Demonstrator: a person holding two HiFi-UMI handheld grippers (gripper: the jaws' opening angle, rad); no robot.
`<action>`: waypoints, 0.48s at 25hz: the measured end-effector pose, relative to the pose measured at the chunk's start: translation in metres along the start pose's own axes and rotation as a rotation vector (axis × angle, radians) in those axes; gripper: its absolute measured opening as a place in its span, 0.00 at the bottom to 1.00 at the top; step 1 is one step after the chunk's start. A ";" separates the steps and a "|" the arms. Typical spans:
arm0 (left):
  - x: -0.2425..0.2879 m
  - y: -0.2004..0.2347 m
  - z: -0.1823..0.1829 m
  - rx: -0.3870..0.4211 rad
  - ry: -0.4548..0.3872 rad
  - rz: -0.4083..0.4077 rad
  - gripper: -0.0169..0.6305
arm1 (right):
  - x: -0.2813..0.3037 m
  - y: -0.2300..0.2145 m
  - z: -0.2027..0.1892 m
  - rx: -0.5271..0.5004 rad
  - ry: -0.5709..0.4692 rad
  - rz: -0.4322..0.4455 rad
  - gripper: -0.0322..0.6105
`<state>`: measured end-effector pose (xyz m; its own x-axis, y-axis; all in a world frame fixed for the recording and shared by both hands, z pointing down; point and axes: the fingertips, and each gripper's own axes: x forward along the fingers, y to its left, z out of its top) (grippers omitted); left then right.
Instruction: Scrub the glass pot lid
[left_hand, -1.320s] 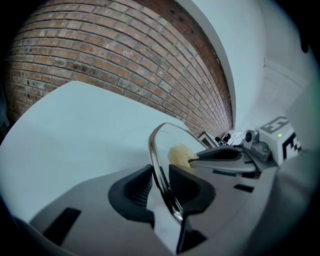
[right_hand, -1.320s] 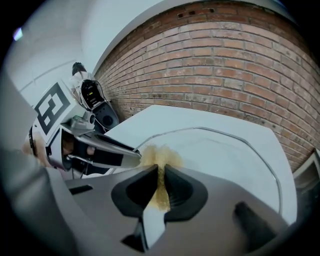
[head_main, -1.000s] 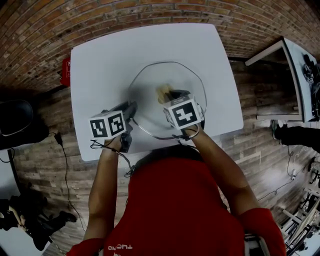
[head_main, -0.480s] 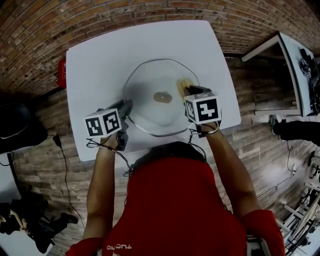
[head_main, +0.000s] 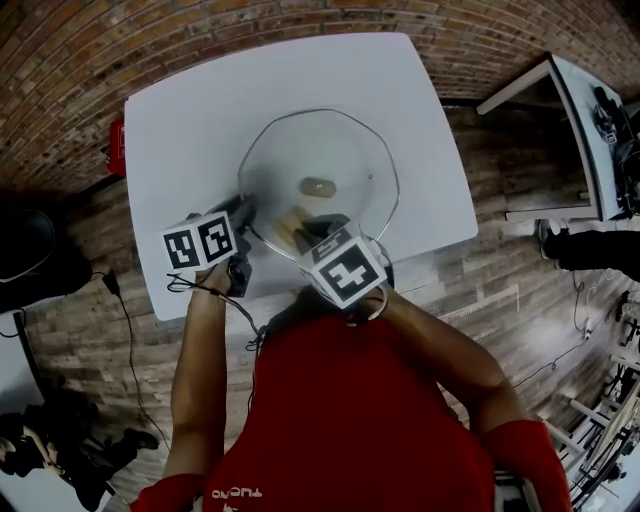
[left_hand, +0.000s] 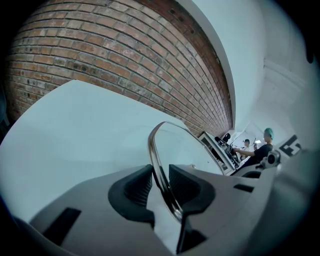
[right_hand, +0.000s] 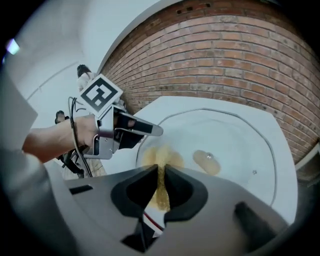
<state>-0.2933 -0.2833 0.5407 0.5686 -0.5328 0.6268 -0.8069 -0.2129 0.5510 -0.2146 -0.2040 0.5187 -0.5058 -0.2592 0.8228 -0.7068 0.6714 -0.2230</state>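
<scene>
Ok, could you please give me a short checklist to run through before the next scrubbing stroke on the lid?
1. The left gripper is clamped on the rim of the glass lid: ok.
2. The right gripper is shut on the scrub pad: ok.
3. The pad is on the glass, close to the left gripper: looks ok.
4. The lid lies within the edges of the white table: ok.
5. The knob is apart from the pad: ok.
6. The glass is clean: cannot tell.
</scene>
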 end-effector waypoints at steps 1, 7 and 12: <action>0.000 0.000 0.000 -0.001 0.000 0.000 0.20 | 0.003 0.003 -0.004 -0.003 0.013 0.007 0.13; -0.001 -0.002 -0.002 -0.005 -0.005 -0.001 0.20 | 0.000 -0.009 -0.017 0.020 0.027 -0.016 0.13; -0.002 -0.001 -0.003 -0.011 -0.005 0.000 0.20 | -0.018 -0.047 -0.030 0.037 0.024 -0.110 0.13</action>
<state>-0.2926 -0.2799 0.5404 0.5680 -0.5367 0.6239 -0.8049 -0.2043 0.5571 -0.1578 -0.2098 0.5304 -0.4123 -0.3134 0.8555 -0.7757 0.6132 -0.1492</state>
